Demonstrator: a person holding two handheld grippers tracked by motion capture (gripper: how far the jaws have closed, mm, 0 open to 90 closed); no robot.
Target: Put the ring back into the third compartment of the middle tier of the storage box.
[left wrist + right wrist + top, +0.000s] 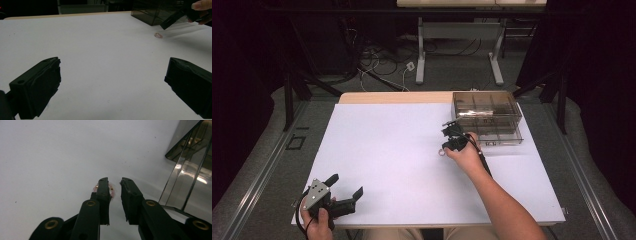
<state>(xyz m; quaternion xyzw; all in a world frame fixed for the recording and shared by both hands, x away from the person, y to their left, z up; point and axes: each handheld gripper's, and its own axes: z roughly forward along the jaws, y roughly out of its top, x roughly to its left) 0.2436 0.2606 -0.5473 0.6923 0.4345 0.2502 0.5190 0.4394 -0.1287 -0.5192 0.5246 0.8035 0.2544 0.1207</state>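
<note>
Your right gripper (113, 183) stands narrowly parted over a small pink ring (111, 191) at frame centre, beside the smoky clear plastic box (486, 116). Your left gripper (346, 185), lower left, gapes wide, empty.

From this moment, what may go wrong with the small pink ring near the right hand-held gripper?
1. The pink ring lies flat on the white table, half under one jaw of the right hand-held gripper; closing may push it away instead of gripping it.
2. The smoky plastic organizer box is close; the gripper may bump it.
</note>
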